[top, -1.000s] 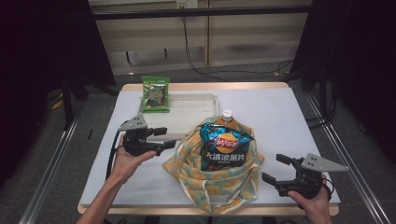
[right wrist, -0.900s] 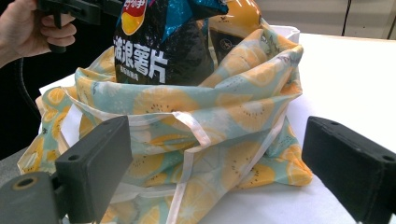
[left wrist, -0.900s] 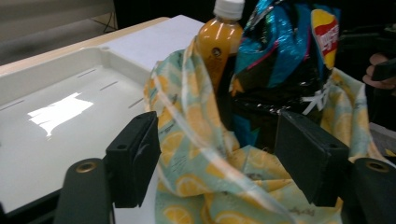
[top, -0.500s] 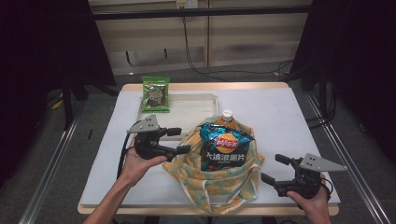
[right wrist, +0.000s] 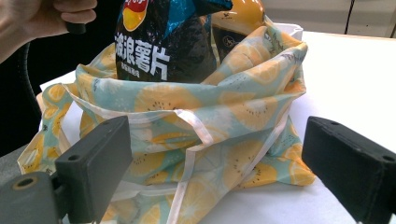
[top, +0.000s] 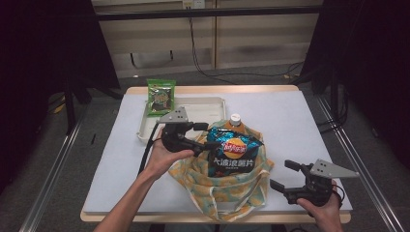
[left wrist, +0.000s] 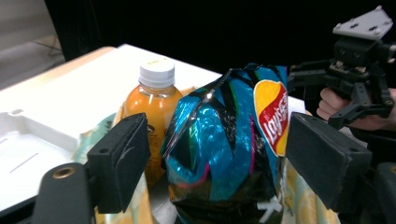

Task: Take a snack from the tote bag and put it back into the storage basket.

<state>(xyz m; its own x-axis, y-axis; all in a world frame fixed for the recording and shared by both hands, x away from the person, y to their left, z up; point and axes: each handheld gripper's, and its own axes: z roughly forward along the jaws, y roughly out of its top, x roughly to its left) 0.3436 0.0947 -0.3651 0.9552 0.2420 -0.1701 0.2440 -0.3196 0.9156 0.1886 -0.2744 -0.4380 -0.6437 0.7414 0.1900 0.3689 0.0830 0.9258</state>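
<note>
A lemon-print tote bag (top: 227, 191) sits on the white table cover, holding a blue chip bag (top: 235, 153) upright and an orange-drink bottle (top: 235, 119) behind it. My left gripper (top: 209, 136) is at the tote's left rim, pointing at the chip bag (left wrist: 219, 140). Its jaws have just been opening and stand wide on either side of the bag without touching it; the bottle (left wrist: 152, 105) stands just left of it. My right gripper (top: 283, 175) rests open near the table's front right, facing the tote (right wrist: 224, 116) with nothing between its jaws.
A white tray (top: 211, 104) lies behind the tote, with a green snack packet (top: 161, 95) at its far left corner. The table's front edge runs just below the right hand. Bare table cover spreads to the right of the tote.
My left gripper has moved right, from beside the tote to the chip bag's left side, and its jaws stand wider. The right gripper has stayed put.
</note>
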